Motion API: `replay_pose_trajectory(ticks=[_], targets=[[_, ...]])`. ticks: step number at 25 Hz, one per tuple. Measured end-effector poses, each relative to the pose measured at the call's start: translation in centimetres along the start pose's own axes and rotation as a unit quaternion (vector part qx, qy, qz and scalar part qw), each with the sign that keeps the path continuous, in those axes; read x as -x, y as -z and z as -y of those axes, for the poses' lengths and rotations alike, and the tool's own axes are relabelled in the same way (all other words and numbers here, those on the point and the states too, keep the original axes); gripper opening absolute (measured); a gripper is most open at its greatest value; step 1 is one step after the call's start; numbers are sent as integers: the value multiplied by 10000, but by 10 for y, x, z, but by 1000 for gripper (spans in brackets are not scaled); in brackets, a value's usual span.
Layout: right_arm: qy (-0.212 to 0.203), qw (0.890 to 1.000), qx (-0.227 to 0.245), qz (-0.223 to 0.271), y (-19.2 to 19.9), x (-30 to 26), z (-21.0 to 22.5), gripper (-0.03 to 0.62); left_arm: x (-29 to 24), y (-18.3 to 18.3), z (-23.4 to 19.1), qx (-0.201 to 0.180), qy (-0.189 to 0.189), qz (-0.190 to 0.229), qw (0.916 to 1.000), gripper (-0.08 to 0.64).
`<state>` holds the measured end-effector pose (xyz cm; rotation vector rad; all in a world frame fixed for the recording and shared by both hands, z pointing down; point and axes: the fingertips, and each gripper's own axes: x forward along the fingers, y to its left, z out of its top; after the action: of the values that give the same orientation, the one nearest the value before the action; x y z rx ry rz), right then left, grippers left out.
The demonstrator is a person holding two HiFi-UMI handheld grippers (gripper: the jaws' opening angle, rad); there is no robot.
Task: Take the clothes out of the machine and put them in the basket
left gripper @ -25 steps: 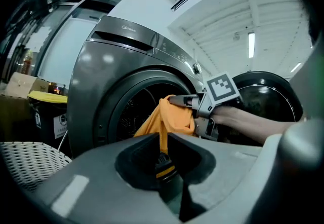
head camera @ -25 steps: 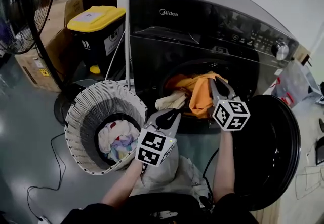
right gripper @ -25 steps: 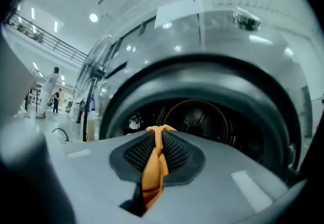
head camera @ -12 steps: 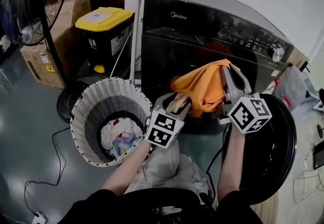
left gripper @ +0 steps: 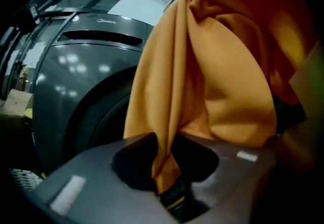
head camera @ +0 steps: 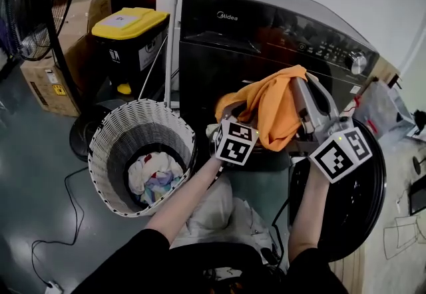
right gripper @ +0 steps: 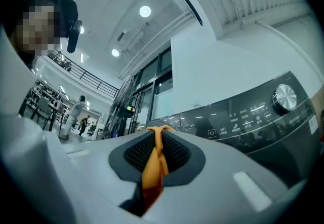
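Observation:
An orange garment (head camera: 274, 113) hangs in front of the black washing machine (head camera: 266, 26), stretched between both grippers. My right gripper (head camera: 301, 83) is shut on its top edge and holds it high, level with the control panel; in the right gripper view a twisted orange fold (right gripper: 154, 162) is pinched between the pads. My left gripper (head camera: 226, 113) is shut on the garment's lower left fold (left gripper: 164, 167), which fills the left gripper view. The white woven basket (head camera: 143, 110) stands on the floor at the left with pale clothes (head camera: 153, 176) inside.
The machine's round door (head camera: 363, 199) hangs open at the right, under my right arm. A cream cloth (head camera: 212, 130) shows at the drum's lip. A yellow-lidded black bin (head camera: 126, 23), cardboard boxes (head camera: 46, 73) and a standing fan (head camera: 36, 0) crowd the left.
The right gripper has lifted the orange garment out of the drum and up. The left gripper has moved from beside the basket up to the garment's left fold.

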<state>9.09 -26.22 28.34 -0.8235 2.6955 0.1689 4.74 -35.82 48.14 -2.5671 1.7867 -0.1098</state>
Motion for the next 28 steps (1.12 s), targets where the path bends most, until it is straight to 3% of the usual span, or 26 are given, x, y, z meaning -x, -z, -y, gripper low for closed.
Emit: replay_pose_trajectory(ticks=[1,8,13,17,20,25,28], targets=[[-46,9999,-97,60,-1,2,-1,57,0,-9,-5,134,-33,131,9998,65],[-130,9990,-412,79,13,4,5,57,42,-70,-47,960,54,1145,9888,49],[-142,9985,-474,-253,54,-18,2,57,83,-106,-66,1001,169,1457,9841,46],[-178,9976,-528,-419,79,-34,-12,57,119,-138,-64,720,304,1872,9792,44],[-422,9953,-787,-371,89,-47,-32,57,153,-168,-66,206,225,2187,9753,44],[-1056,9883,-1075,-258,97,-82,-90,57,202,-201,-78,-623,-222,2297,9710,44],[-1409,9829,-1172,-166,95,-105,-128,57,228,-204,-96,-795,-599,2184,9708,44]])
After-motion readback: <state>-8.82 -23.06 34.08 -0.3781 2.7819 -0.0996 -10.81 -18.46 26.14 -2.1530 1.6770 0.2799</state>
